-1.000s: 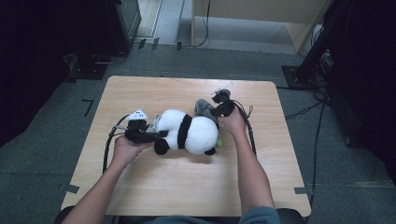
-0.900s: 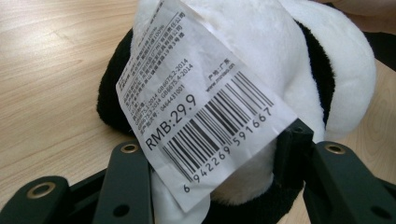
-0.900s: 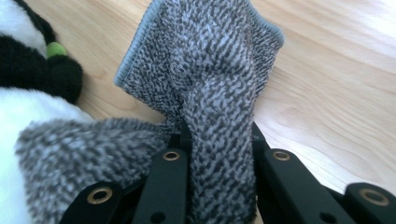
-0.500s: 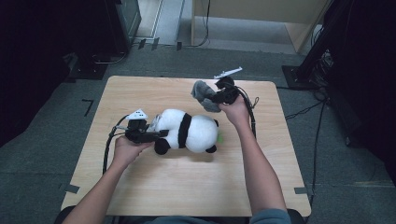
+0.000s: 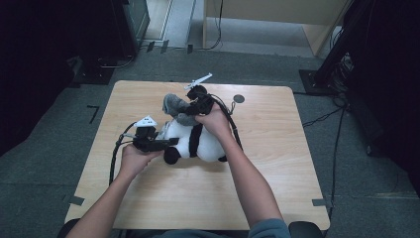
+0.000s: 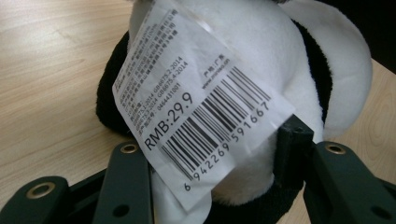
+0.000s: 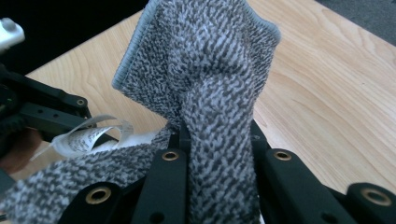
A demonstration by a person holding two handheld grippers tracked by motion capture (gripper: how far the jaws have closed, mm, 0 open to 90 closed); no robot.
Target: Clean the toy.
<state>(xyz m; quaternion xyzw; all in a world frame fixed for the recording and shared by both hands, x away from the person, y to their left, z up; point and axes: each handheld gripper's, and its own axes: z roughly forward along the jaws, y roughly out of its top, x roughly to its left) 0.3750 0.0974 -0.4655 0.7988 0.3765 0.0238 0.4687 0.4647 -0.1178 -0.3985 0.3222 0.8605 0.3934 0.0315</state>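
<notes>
A black-and-white panda plush (image 5: 198, 141) lies on its side in the middle of the wooden table (image 5: 277, 163). My left gripper (image 5: 166, 143) is shut on the panda's left end. In the left gripper view its jaws clasp the white body (image 6: 261, 56), and a barcode tag (image 6: 201, 102) hangs across them. My right gripper (image 5: 190, 106) hovers just behind the panda, shut on a grey towelling cloth (image 5: 174, 105). In the right gripper view the cloth (image 7: 205, 60) rises from between the jaws (image 7: 217, 144), with the left gripper (image 7: 46, 107) beyond it.
A small dark round mark (image 5: 238, 98) sits on the table behind the right hand. Black cables (image 5: 117, 151) trail from both grippers across the tabletop. Bare wood stretches to the right and toward the near edge.
The right gripper lifted the grey cloth off the panda's right side, then carried it left to just behind the panda's middle. The left gripper and panda barely moved.
</notes>
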